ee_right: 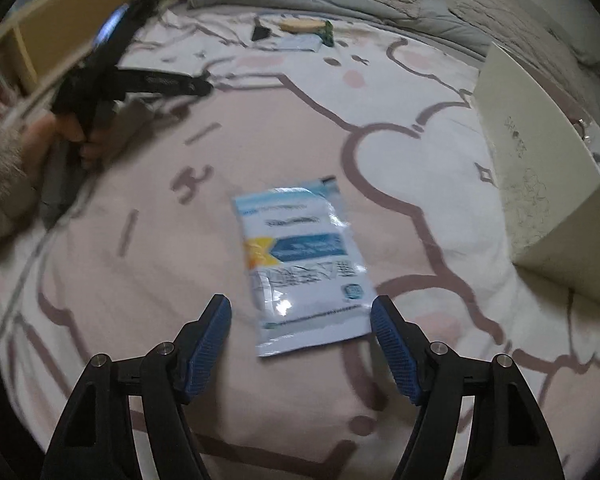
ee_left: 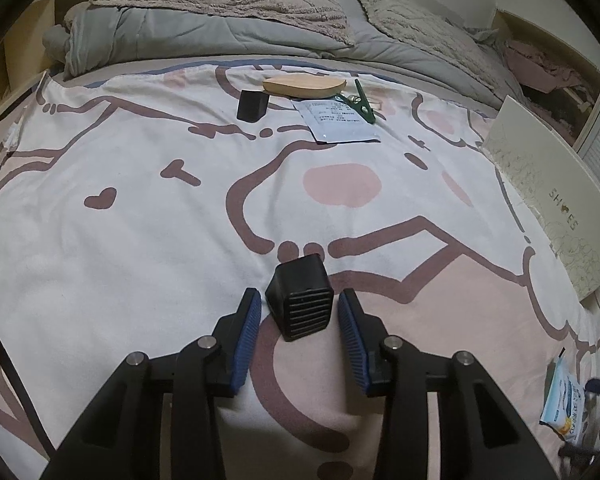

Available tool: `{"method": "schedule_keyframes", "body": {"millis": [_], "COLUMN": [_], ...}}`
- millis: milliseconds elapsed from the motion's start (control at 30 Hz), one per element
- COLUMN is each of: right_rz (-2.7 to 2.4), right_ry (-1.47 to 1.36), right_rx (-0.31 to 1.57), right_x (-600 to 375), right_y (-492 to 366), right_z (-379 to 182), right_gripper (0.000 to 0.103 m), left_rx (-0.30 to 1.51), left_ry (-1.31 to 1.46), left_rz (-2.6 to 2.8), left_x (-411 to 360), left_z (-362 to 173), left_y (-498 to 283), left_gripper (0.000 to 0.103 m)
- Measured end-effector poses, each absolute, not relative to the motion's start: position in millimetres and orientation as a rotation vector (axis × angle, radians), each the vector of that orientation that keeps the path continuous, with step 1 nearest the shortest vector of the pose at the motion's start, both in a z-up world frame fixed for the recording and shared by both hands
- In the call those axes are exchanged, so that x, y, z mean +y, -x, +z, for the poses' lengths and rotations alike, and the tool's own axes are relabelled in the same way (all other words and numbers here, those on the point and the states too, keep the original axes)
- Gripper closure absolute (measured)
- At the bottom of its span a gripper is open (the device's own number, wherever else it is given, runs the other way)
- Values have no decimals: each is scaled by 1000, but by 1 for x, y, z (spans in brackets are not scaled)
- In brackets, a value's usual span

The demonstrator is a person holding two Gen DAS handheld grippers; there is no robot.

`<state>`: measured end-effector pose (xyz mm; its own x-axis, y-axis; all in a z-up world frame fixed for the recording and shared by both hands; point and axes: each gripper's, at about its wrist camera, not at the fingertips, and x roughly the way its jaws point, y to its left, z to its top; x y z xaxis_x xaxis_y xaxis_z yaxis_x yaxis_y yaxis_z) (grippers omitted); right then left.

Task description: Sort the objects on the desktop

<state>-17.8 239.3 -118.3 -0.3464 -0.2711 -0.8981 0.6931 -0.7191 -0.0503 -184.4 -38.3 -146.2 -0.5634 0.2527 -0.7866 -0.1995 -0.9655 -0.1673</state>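
Note:
My left gripper [ee_left: 299,304] is open, its blue pads on either side of a small black ribbed cube [ee_left: 302,298] that lies on the patterned blanket [ee_left: 140,208] without being touched. My right gripper [ee_right: 300,312] is open just short of a white-and-blue sachet [ee_right: 304,264] lying flat on the blanket; the sachet also shows in the left wrist view [ee_left: 562,404]. At the far side lie a second black cube [ee_left: 253,105], a wooden block [ee_left: 304,85], a green clip [ee_left: 360,101] and a white packet [ee_left: 342,121].
A cream shoe box [ee_left: 556,200] stands at the right edge, also in the right wrist view [ee_right: 540,152]. Grey and beige bedding [ee_left: 220,12] is piled at the back. The left gripper and the hand holding it [ee_right: 100,76] show at the left of the right wrist view.

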Motion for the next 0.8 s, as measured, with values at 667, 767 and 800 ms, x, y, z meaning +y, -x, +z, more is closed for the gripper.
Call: {"method": "schedule_keyframes", "body": {"millis": [667, 767, 800], "right_rz": [-2233, -2215, -2212], "right_ry": [-1248, -1289, -1305], "right_rx": [154, 173, 172], "right_x": [264, 249, 246], "right_y": [58, 60, 61], "right_z": [-107, -119, -122], "right_gripper": [0, 0, 0], "left_rx": [66, 73, 71], "left_ry": [1214, 1208, 1209], "left_rz": [2635, 2632, 2631], "left_x": [-23, -22, -22], "left_z": [-142, -142, -142], "left_y": [173, 172, 172], "left_gripper": [74, 74, 74]}}
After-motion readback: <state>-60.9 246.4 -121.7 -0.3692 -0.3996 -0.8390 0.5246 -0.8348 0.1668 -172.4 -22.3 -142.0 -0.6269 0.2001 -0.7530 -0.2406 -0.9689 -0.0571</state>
